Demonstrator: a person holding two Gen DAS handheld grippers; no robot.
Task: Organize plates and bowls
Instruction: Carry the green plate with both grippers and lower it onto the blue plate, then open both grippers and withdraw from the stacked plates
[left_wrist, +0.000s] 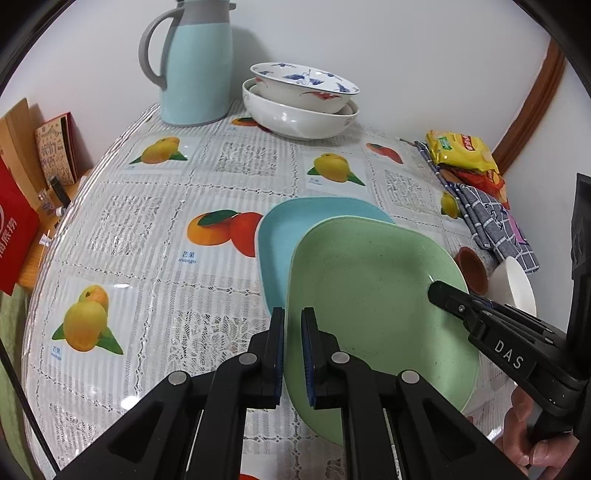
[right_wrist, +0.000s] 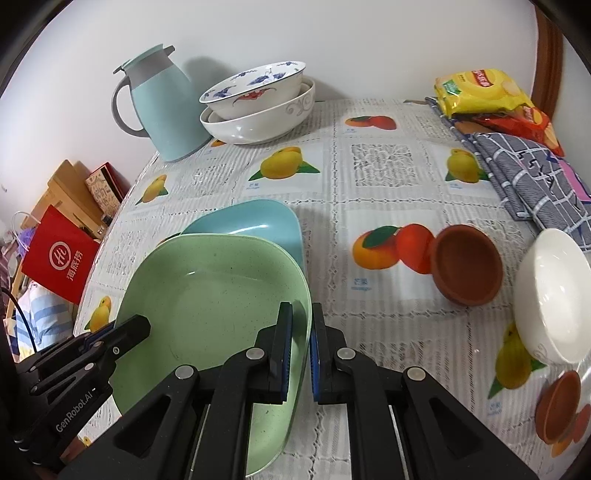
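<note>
A green plate is held tilted between both grippers, its far edge over a blue plate on the table. My left gripper is shut on the green plate's left rim. My right gripper is shut on its right rim. A blue-patterned bowl sits nested in a white bowl at the back. A brown bowl and a white bowl lie at the right.
A light-blue thermos jug stands by the stacked bowls. Snack packets and a checked cloth lie at the far right. Another brown dish is near the right front. The table's left edge drops to a shelf.
</note>
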